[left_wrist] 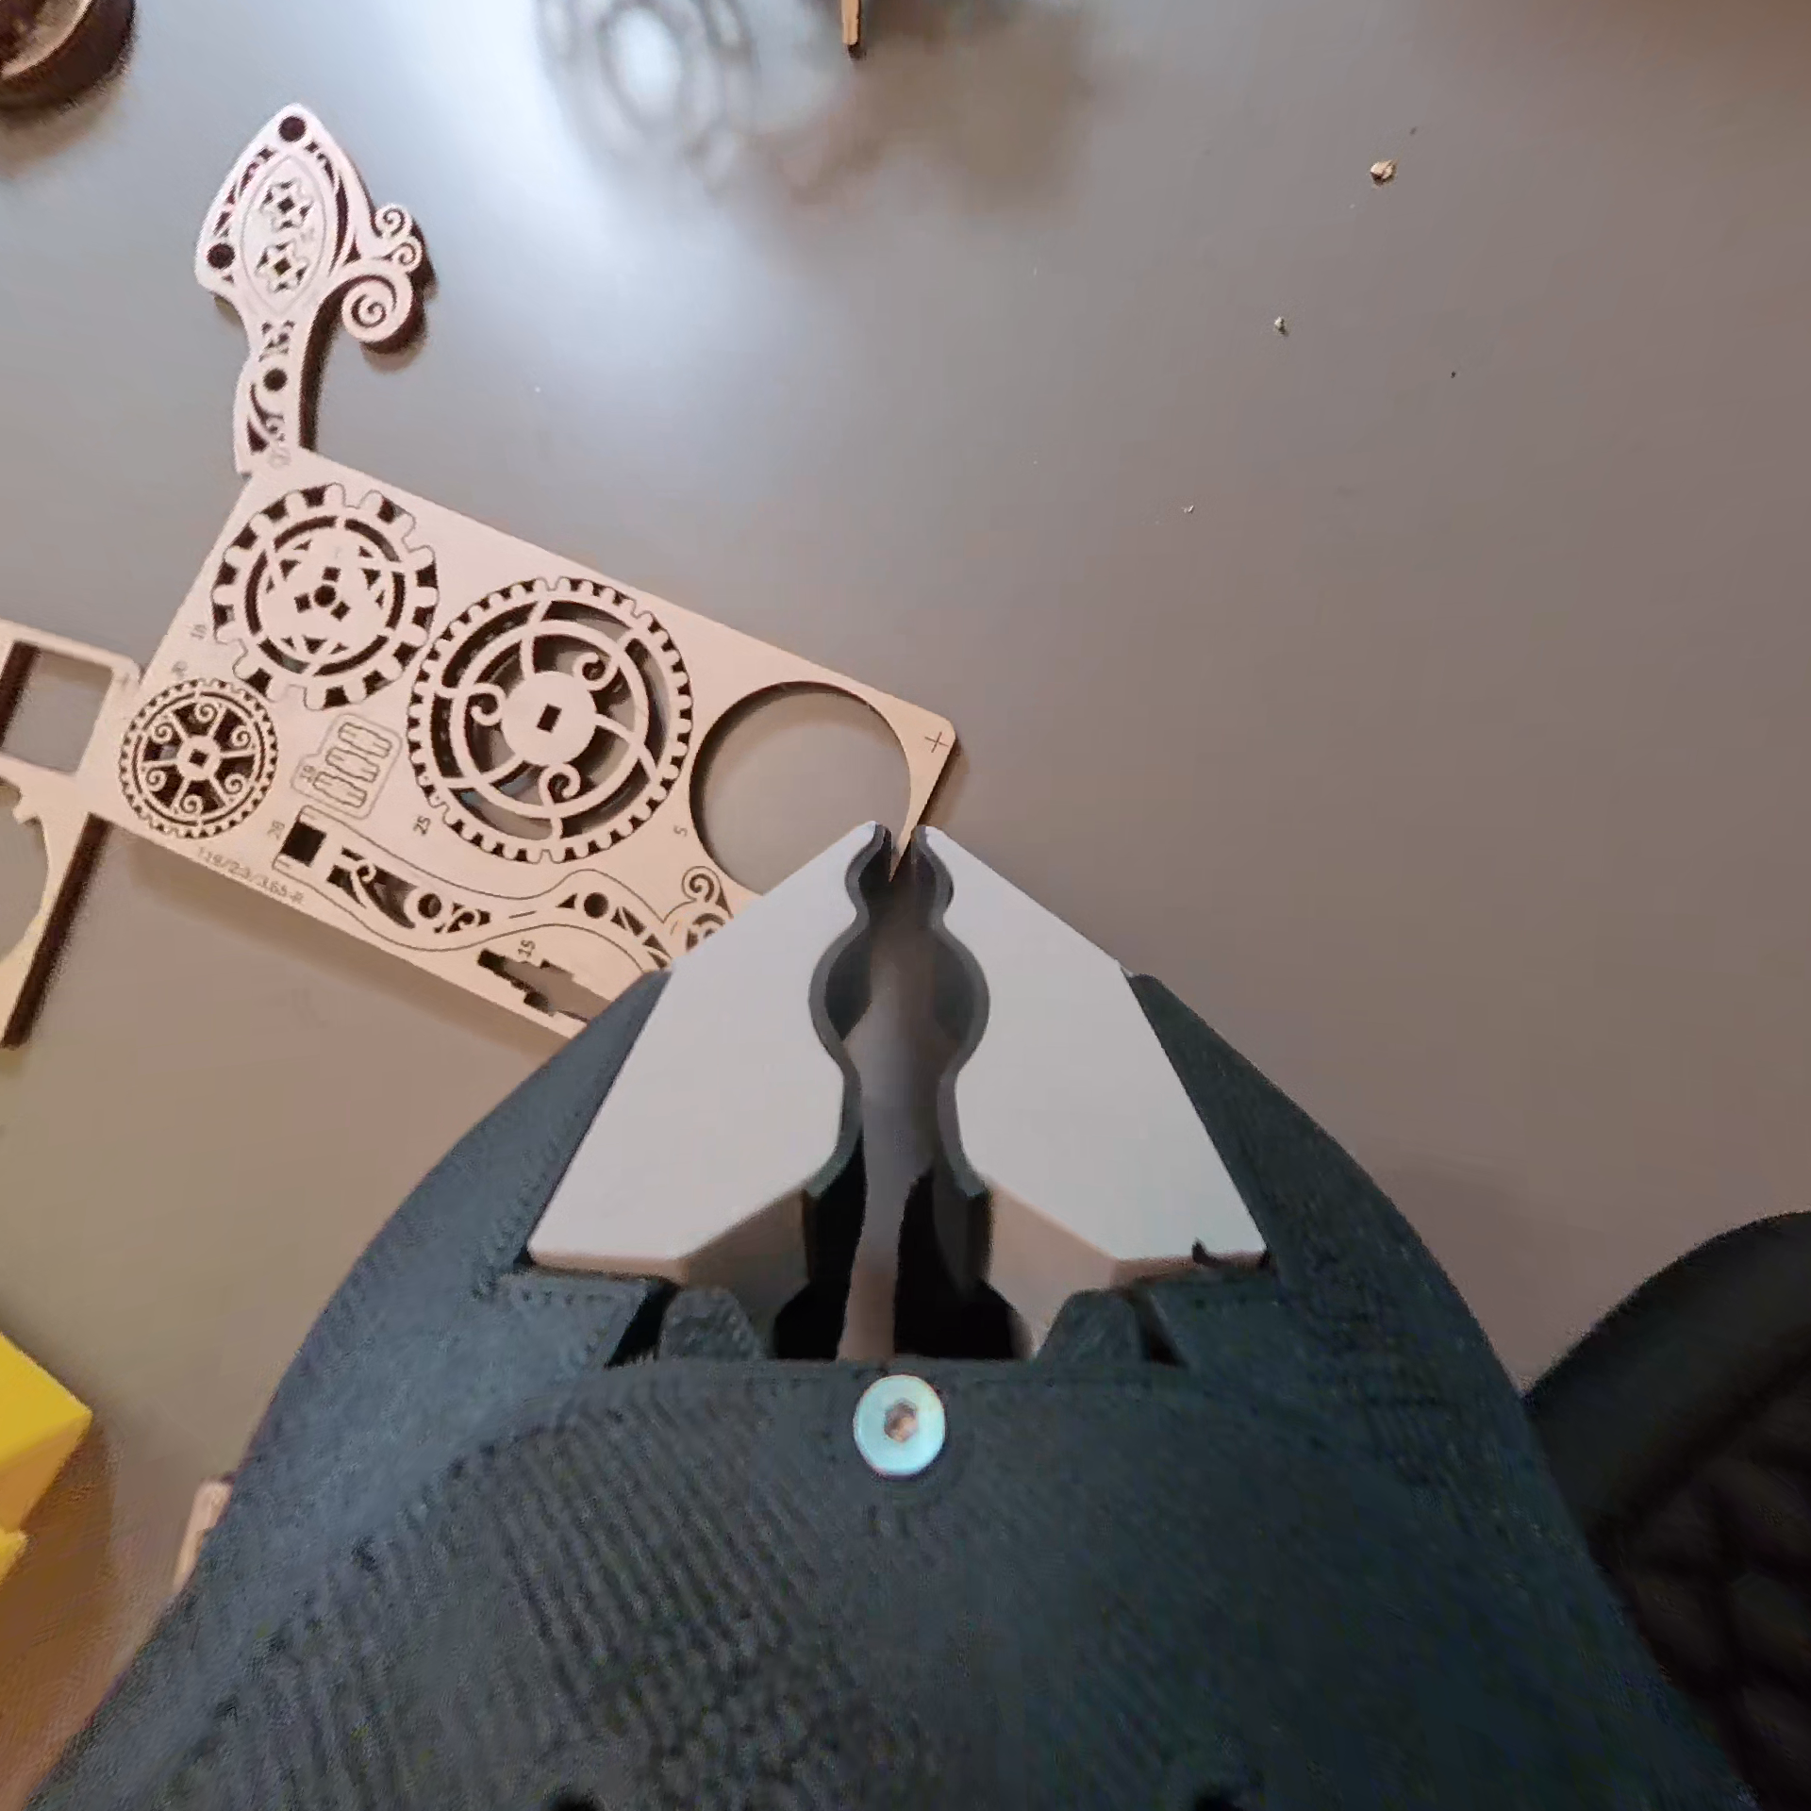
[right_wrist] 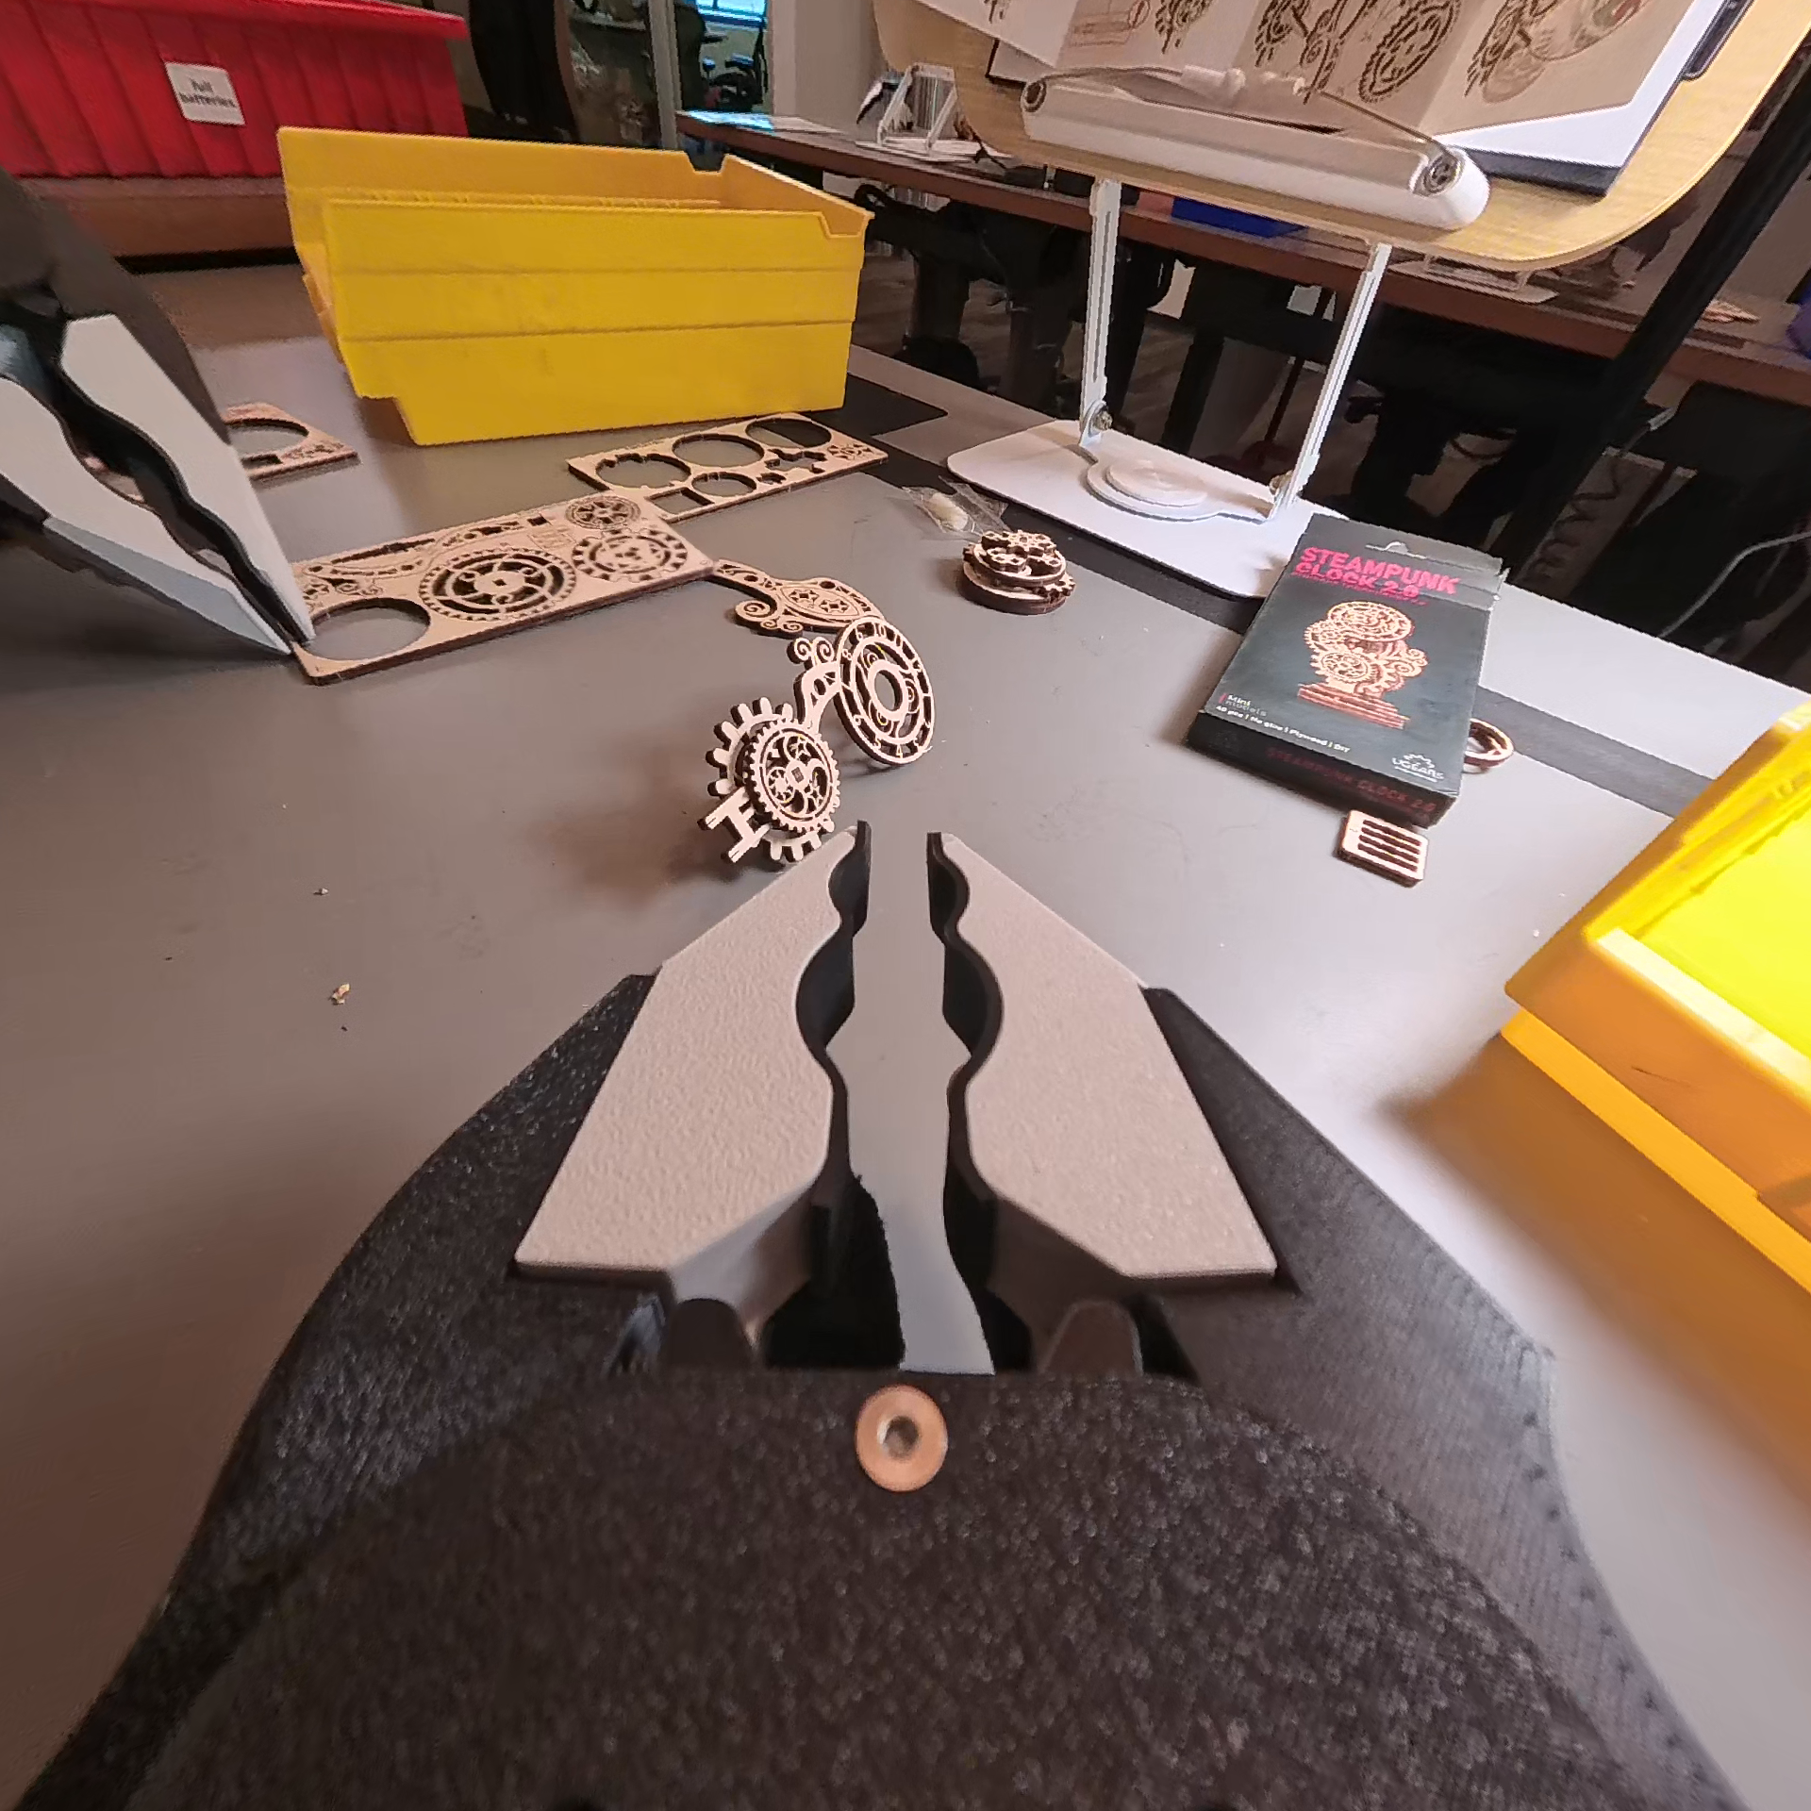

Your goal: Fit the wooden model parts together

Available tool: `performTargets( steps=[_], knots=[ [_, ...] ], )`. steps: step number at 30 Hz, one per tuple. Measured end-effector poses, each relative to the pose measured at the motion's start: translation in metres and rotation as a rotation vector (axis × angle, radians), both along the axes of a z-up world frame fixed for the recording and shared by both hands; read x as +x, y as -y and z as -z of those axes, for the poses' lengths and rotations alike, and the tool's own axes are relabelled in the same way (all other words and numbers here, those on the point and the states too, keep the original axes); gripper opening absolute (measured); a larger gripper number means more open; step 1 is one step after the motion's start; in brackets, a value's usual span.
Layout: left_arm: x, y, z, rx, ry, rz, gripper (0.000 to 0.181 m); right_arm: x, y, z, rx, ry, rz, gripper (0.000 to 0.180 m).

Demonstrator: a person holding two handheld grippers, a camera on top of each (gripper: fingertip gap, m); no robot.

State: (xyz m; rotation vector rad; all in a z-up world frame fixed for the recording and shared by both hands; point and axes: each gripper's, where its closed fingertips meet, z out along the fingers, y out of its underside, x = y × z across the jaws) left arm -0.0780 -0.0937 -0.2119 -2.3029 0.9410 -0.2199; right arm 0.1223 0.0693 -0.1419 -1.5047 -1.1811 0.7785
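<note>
Left gripper (left_wrist: 900, 845): jaws nearly closed, pinching the corner edge of the wooden sheet (left_wrist: 549, 745). Right gripper (right_wrist: 897, 848): narrow gap, empty; gear assembly (right_wrist: 818, 730) at its 11 o'clock on the table (right_wrist: 294, 882).

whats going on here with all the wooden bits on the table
A person is building a wooden gear model with two handheld grippers. The left gripper is nearly shut, its tips pinching the corner of a laser-cut parts sheet lying flat on the grey table, beside an empty round cutout. The right gripper is slightly open, holds nothing, and points at a partly built gear assembly on the table just ahead. The kit's box lies to the right.
</note>
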Motion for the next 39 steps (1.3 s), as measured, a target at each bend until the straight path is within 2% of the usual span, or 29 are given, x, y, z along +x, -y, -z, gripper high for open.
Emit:
performTargets(
  steps=[6, 9, 18, 30, 36, 39],
  knots=[
    [0.007, 0.01, -0.001, 0.037, -0.048, -0.186, 0.0, 0.001, 0.001, -0.004, 0.012, -0.011, -0.006, 0.009],
    [0.021, 0.02, 0.0, 0.047, -0.1, -0.229, 0.0, -0.001, 0.001, -0.003, 0.001, -0.012, -0.01, 0.009],
    [0.029, 0.032, -0.001, 0.058, -0.037, -0.183, 0.0, -0.005, 0.006, 0.001, 0.025, 0.017, -0.017, 0.009],
    [0.014, 0.053, -0.002, 0.09, -0.082, -0.12, 0.001, -0.009, 0.004, 0.004, 0.026, 0.025, -0.008, 0.009],
    [-0.02, 0.061, -0.003, 0.091, -0.093, -0.175, 0.003, -0.008, 0.002, 0.002, 0.019, 0.01, 0.001, 0.009],
    [-0.026, 0.057, -0.02, 0.146, 0.035, -0.229, 0.013, -0.007, 0.002, 0.001, 0.022, 0.005, 0.003, 0.009]
  ],
)
